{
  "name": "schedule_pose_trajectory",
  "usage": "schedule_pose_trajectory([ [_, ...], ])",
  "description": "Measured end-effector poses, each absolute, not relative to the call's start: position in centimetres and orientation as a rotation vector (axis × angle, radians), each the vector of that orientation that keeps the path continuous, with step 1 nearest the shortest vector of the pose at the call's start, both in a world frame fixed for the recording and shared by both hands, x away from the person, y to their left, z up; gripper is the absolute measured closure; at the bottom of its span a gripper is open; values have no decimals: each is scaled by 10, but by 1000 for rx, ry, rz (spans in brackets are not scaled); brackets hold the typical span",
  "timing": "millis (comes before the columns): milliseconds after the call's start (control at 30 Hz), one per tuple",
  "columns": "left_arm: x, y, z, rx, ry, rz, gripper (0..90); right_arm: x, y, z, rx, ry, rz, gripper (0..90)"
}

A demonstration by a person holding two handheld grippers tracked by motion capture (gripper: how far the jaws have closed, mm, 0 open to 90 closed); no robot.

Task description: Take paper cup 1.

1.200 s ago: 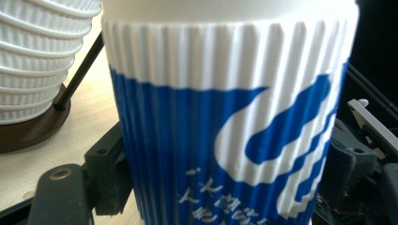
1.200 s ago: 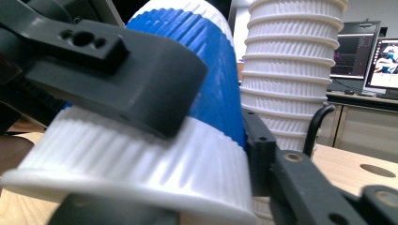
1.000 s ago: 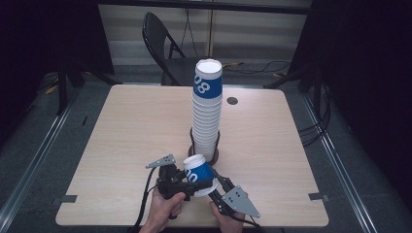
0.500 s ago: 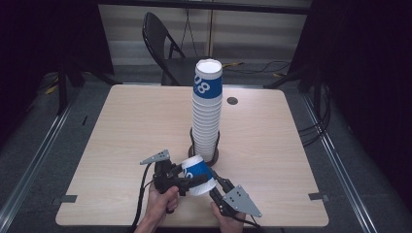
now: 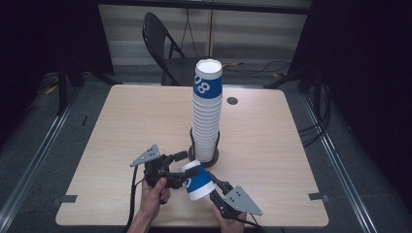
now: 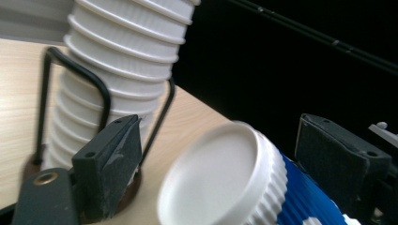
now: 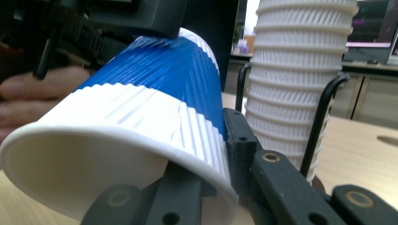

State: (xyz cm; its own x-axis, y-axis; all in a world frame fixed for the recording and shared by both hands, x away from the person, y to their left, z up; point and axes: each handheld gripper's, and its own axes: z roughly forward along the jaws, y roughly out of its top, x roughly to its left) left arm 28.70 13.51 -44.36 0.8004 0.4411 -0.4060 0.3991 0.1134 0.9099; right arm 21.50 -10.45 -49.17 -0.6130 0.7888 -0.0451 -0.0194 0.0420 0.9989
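A blue-and-white ribbed paper cup (image 5: 200,185) lies on its side above the table's front edge. My right gripper (image 5: 214,187) is shut on its rim, one jaw inside the mouth and one outside (image 7: 211,164). The cup's (image 6: 211,183) white base points at my left gripper (image 5: 186,164). Its jaws straddle that base (image 6: 220,154) and have just been closing, but a small gap still shows at each pad. A tall stack of the same cups (image 5: 207,116) stands in a black wire holder (image 5: 214,156) just behind.
The wooden table (image 5: 291,145) has a small round hole (image 5: 232,101) at the back right. A black folding chair (image 5: 163,43) stands beyond the far edge. The stack (image 7: 295,84) and its holder wire (image 7: 324,117) rise close beside the held cup.
The left gripper has shifted a little to the left, off the cup's base. The cup has stayed in the right gripper, which kept its place.
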Motion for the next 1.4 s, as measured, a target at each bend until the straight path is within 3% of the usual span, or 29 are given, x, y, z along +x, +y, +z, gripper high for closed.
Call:
schedule_pose_trajectory([
  [467,286,145,-447,1530,643,134,178,220,-109,-492,938,1852,1514,850],
  [567,285,143,-448,1569,611,207,178,221,-114,-489,951,1875,1512,850],
  [667,284,143,-449,1596,588,202,251,222,-116,-488,963,1874,1504,849],
  [900,280,144,-449,1634,558,240,217,225,-121,-486,982,1950,1480,849],
  [1167,276,144,-453,1695,510,264,288,230,-127,-483,999,2018,1430,848],
  [1400,270,137,-458,1797,428,315,259,236,-135,-475,1007,2076,1390,848],
])
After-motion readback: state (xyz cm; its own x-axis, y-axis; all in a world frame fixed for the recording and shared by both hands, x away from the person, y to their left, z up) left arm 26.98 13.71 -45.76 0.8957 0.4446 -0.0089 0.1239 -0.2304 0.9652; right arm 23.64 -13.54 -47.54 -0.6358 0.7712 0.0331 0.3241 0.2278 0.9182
